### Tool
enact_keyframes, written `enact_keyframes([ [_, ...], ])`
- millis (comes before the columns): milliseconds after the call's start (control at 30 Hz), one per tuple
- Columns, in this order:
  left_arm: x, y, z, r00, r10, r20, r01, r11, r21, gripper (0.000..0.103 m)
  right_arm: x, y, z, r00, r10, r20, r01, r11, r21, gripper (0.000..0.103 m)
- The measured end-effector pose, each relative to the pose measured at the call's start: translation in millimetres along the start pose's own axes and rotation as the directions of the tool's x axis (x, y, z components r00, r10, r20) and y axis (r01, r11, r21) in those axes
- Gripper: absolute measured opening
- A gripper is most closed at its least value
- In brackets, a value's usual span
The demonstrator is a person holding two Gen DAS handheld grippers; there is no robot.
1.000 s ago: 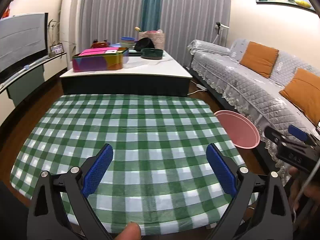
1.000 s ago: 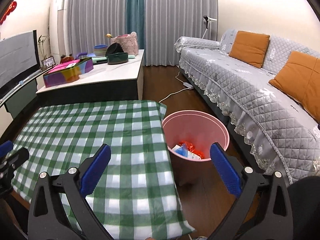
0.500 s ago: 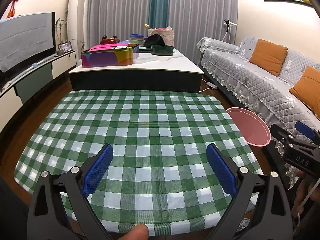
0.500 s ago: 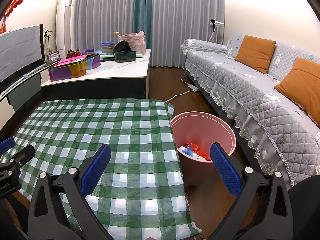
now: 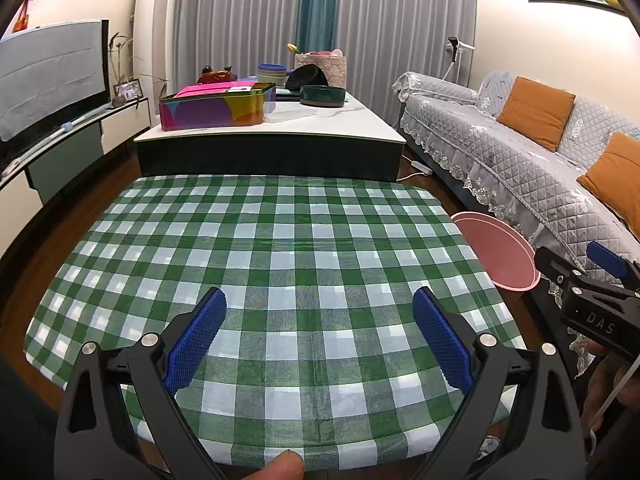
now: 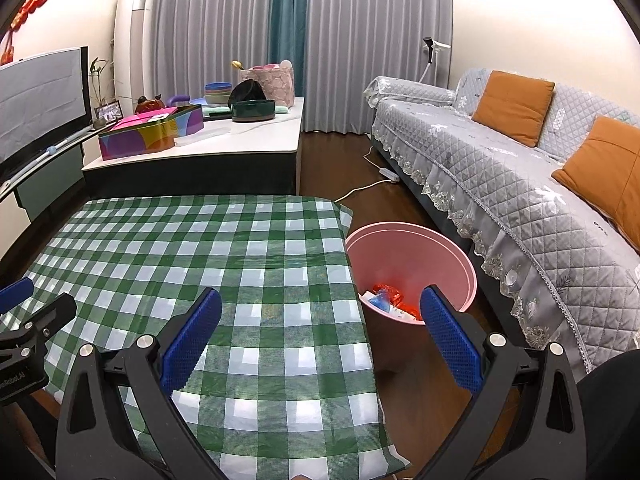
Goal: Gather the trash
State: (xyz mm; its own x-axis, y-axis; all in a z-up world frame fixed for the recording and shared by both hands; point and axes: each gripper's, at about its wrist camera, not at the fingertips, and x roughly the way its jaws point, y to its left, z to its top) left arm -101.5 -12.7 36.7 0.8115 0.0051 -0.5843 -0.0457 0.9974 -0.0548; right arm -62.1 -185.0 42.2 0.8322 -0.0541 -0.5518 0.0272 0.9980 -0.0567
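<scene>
Beside the checked bench (image 6: 248, 264), the pink bin (image 6: 460, 264) holds red and blue wrappers (image 6: 386, 298), while left gripper (image 5: 320, 334) and right gripper (image 6: 320, 330) both have jaws apart, empty.

green-white checked tablecloth (image 5: 280, 248), pink bin (image 6: 420, 256).

The left wrist view looks forward from the near edge of the checked table (image 5: 320, 240), close above it. The right wrist view looks from the table's near right corner, angled toward the pink bin (image 6: 412, 256). Both share table, bin, sofa (image 5: 520, 152).
</scene>
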Motion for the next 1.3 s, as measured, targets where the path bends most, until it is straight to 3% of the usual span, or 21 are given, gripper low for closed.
enact_keyframes([
  [1300,0.7,-1.5,-0.2,1.000,0.001,-0.001,-0.001,1.000,-0.005,0.091,1.4,3.0,-1.3,1.000,0.000,-0.001,0.000,1.000,0.000,0.098],
])
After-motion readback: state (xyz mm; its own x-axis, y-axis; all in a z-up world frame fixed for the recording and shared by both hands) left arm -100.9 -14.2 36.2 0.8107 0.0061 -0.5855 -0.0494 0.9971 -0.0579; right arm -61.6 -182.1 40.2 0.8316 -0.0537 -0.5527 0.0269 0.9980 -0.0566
